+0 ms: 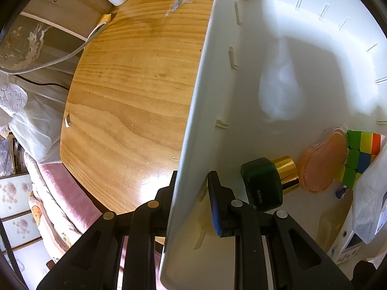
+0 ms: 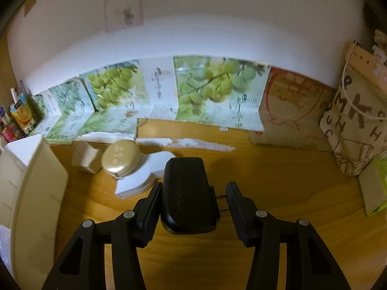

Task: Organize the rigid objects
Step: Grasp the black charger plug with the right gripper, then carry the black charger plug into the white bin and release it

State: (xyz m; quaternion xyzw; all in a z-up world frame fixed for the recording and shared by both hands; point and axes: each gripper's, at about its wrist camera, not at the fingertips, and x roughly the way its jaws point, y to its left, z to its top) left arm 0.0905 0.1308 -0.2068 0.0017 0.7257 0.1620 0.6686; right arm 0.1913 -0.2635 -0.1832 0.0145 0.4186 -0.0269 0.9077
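Black rounded-rectangular plastic object (image 2: 187, 193) raised above the wooden table (image 2: 278, 193), lodged between the jaws of the right gripper (image 2: 193, 207): left pad against its side, two thin metal pins showing in the gap toward the right pad; full grip hard to judge. Left gripper (image 1: 191, 193) clamped narrowly on the wall of the white plastic bin (image 1: 193, 120), one finger outside, one inside. Inside the bin: one dark green bottle with gold collar (image 1: 266, 183), one orange translucent round piece (image 1: 319, 166), one multicoloured puzzle cube (image 1: 360, 154) cut off by clear packaging. On the table beyond: one gold oval tin (image 2: 119, 158), blurred.
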